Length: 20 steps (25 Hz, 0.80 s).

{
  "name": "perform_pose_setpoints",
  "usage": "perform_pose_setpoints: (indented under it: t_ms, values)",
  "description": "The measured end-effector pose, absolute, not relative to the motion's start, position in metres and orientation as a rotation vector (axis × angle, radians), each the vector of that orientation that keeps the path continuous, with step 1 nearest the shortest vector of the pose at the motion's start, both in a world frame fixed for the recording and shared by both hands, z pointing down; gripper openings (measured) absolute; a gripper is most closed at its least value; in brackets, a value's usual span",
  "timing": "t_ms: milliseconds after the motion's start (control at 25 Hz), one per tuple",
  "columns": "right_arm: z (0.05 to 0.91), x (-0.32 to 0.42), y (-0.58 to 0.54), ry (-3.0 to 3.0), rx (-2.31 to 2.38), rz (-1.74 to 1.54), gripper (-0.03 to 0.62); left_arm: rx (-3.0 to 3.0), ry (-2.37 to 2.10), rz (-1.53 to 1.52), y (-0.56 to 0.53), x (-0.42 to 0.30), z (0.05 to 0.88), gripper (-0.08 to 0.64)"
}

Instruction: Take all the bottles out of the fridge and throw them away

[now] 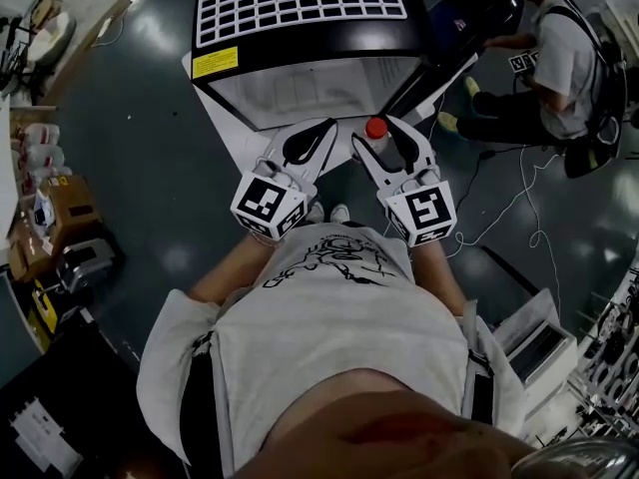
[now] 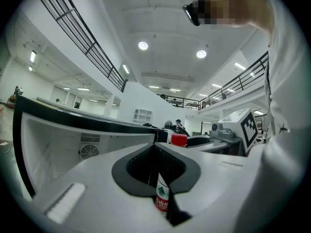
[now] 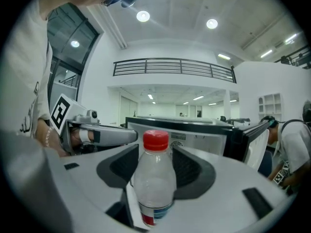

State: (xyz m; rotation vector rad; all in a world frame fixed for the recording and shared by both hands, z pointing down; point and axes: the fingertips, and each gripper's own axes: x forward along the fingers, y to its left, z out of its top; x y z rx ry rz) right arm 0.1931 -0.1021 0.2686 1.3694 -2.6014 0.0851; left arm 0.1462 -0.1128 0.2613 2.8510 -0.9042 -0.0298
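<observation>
Right gripper (image 1: 387,128) fingers are clamped on a clear bottle (image 3: 154,178) with a red cap (image 3: 156,140). The bottle is upright, its lower body with the red-and-blue label sitting between the pads. It is outside the fridge (image 1: 310,88), held just in front of the open front.

Left gripper (image 1: 316,133) is beside the right one, close but not touching, and also aimed at the fridge. Its fingers are closed together, and a thin label scrap (image 2: 162,198), red and green print, is caught in the slit between them.

The fridge is black with a white grid (image 1: 300,3) on top and a white inside with a round vent (image 2: 89,151) on the back wall. Its door (image 3: 255,142) is swung open on the right side.

Person's torso in a white shirt (image 1: 339,307) fills the bottom of the head view. A second person (image 1: 564,58) is at the top right on the dark floor (image 1: 140,168), well apart from the fridge.
</observation>
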Motion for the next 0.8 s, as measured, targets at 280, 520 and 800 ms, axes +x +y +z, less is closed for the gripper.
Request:
perform_pose_setpoints:
  t_ms: [280,520,800]
  values:
    - [0.264,0.2,-0.099,-2.603,1.376,0.083,0.222,2.834,-0.921,-0.04,-0.11,0.149,0.261,0.009]
    - [0.261,0.205,-0.1,-2.619,1.372,0.076,0.222,2.842,-0.945,-0.037,-0.108,0.151,0.256,0.009]
    - [0.256,0.21,-0.095,-2.65,1.342,0.066,0.222,2.836,-1.0,-0.041,-0.101,0.153,0.252,0.009]
